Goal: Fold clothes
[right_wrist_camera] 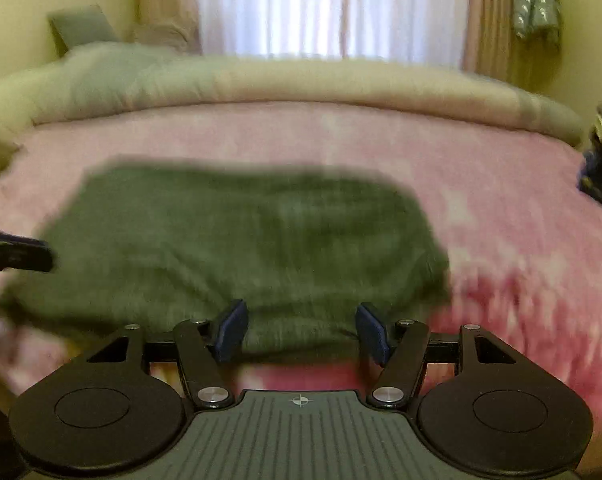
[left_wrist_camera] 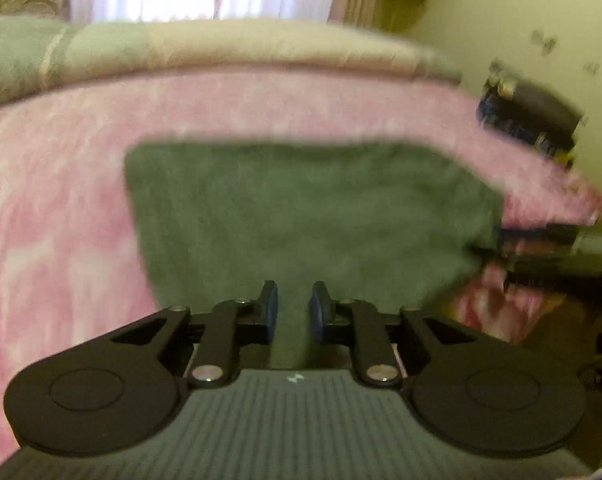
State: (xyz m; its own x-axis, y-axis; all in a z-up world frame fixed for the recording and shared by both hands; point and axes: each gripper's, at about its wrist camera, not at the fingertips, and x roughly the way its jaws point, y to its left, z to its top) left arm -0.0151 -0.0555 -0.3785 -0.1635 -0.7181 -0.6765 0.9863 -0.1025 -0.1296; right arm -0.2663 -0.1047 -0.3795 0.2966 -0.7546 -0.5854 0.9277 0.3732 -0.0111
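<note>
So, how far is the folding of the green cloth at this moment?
Done: the green cloth lies on the pink blanket as a compact, roughly rectangular shape, so it may be folded at least once; blur hides the layers. In hand: nothing. The left gripper and the right gripper stand open at its near edge, gripping no fabric. Left: any further fold and smoothing.

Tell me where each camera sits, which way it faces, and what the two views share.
Left wrist: on the left claw, looking forward and down over the green garment on the pink blanket; own fingers slightly apart, nothing between them.
Right wrist: on the right claw, facing the same garment toward the curtained window; own fingers wide; left claw at the left edge.
Shared: garment, blanket, window.
</note>
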